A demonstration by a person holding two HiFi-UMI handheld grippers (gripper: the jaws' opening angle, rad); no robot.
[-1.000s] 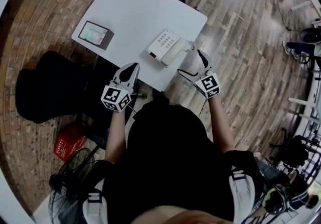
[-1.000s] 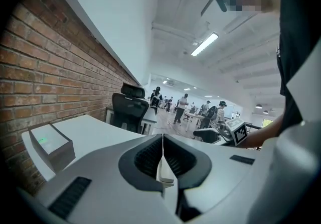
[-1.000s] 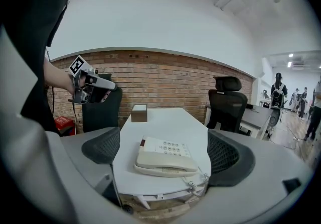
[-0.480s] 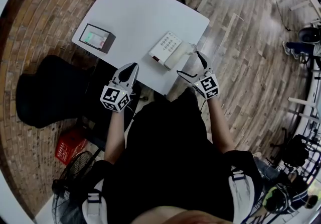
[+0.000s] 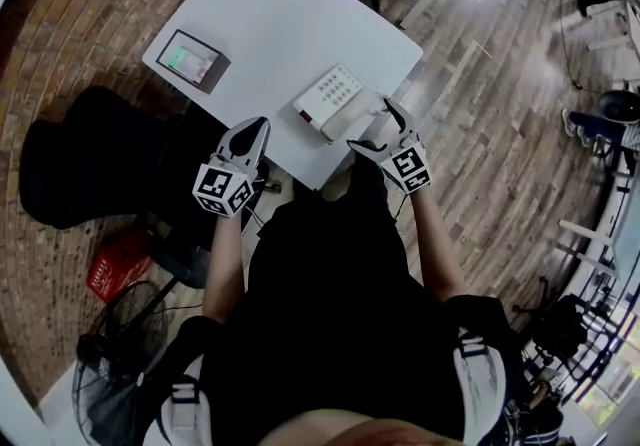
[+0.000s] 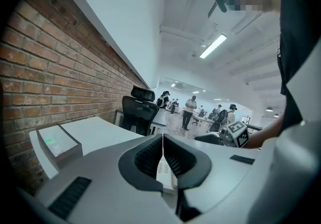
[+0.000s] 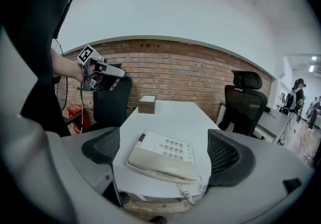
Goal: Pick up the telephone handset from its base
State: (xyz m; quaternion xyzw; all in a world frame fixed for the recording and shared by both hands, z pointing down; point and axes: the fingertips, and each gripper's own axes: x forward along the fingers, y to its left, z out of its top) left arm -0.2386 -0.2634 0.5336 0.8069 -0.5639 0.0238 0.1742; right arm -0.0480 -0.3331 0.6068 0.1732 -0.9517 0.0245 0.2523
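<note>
**Handset on its base, right jaws wide before it**

The telephone handset (image 7: 161,165) lies on its base (image 7: 169,147), along the base's 5 o'clock side in the head view, near the white worktop's (image 5: 270,24) 4 o'clock corner. The right gripper (image 5: 371,124) sits at about 4 o'clock of the telephone. Its jaws stand wide apart with nothing held. In the right gripper view the handset shows between the jaws, clear of both pads. The left gripper (image 5: 258,125) hangs at the worktop's edge, at about 8 o'clock of the telephone, jaws pressed together and empty. A small box (image 5: 190,62) rests on the worktop, well apart from the telephone at about its 9 o'clock.
</note>
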